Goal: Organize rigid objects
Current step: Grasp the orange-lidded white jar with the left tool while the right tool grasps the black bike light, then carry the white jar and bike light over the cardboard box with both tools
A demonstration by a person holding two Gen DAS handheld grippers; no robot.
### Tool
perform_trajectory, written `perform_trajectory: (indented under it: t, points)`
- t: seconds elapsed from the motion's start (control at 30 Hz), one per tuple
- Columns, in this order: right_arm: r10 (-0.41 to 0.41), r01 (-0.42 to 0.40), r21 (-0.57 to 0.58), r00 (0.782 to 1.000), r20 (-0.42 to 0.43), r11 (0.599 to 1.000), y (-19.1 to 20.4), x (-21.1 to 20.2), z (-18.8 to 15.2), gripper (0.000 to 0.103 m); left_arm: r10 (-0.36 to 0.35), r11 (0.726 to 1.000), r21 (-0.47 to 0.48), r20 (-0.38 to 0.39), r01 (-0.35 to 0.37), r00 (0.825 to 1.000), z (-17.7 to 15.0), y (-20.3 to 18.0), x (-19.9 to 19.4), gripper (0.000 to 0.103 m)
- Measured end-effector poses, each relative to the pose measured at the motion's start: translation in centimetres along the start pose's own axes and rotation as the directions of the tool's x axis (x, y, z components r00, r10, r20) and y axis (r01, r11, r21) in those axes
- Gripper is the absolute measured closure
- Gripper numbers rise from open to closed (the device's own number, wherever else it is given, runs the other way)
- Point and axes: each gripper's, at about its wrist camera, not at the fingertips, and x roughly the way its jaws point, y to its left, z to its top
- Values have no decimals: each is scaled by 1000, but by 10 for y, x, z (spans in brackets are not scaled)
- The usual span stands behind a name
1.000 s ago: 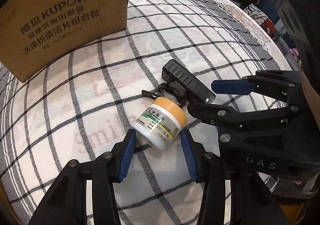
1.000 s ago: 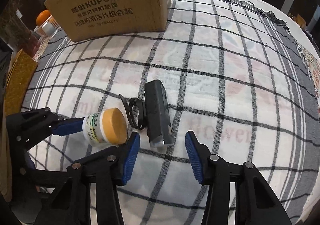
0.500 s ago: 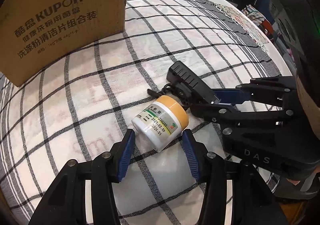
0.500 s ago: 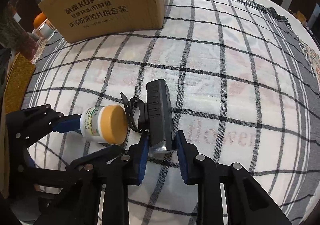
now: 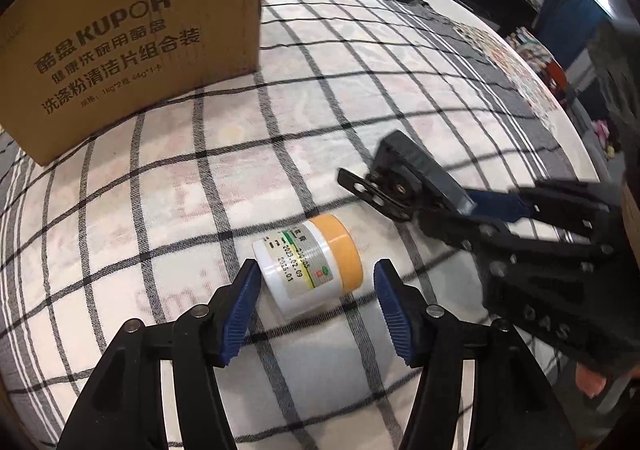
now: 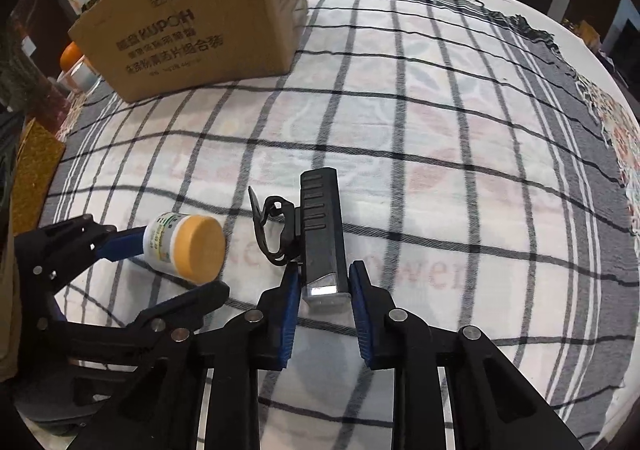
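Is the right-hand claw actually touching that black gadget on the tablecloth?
Touching. In the right wrist view the right gripper has both blue pads pressed against the sides of the black bike light, with no gap showing on either side.

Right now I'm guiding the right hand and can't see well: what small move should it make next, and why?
Probably lift straight up. The right gripper is shut on the black bike light, which lies on the checked cloth close beside the jar, so rising first should clear it.
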Motion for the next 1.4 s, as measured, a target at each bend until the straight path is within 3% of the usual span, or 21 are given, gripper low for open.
perform_trajectory:
  t: [0.07, 0.3, 1.03, 1.4]
  points:
    - [4, -3, 6, 1000, -3, 1000, -1, 1, 0, 77, 2, 1000, -29, 1, -2, 1000, 2, 3, 2, 55]
    - [6, -6, 2, 1000, 1, 1000, 8, 3, -1, 77, -5, 999, -38, 32, 6, 999, 1, 8, -4, 60]
    - [1, -7, 43, 992, 125, 999, 23, -29, 11, 78, 57, 996, -79, 182, -43, 982, 7, 27, -52, 63]
    - [9, -18, 40, 978, 210, 999, 38, -54, 29, 78, 67, 994, -101, 271, -41, 960, 20, 44, -88, 63]
